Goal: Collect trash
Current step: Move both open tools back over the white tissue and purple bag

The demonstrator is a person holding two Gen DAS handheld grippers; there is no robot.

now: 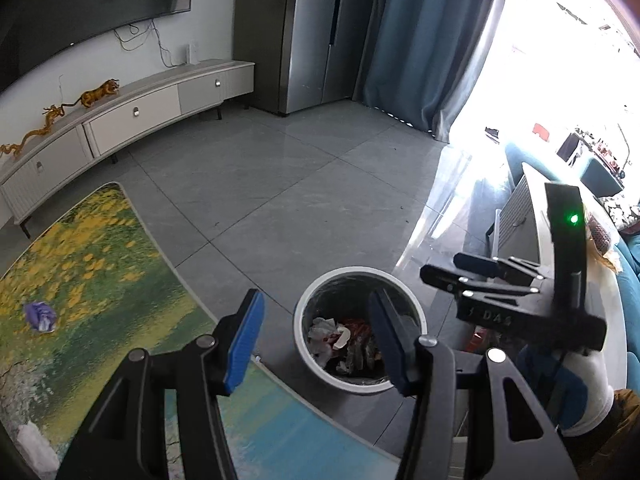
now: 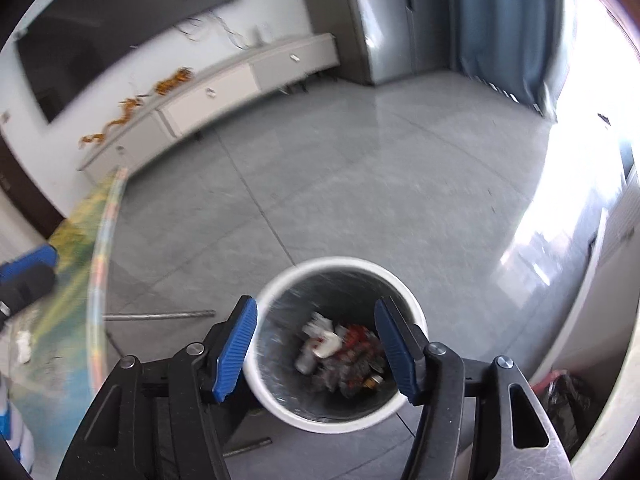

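Observation:
A white round trash bin stands on the grey floor beside the table; it holds crumpled paper and red scraps. My left gripper is open and empty, above the table edge next to the bin. My right gripper is open and empty, right above the bin, whose trash shows between its blue pads. The right gripper also shows in the left wrist view, to the right of the bin. A crumpled purple wrapper lies on the table at the left.
The table has a yellow-green flower-print top with a glass edge. A white scrap lies at its near left corner. A low TV cabinet, a grey fridge and blue curtains stand at the back. A sofa is right.

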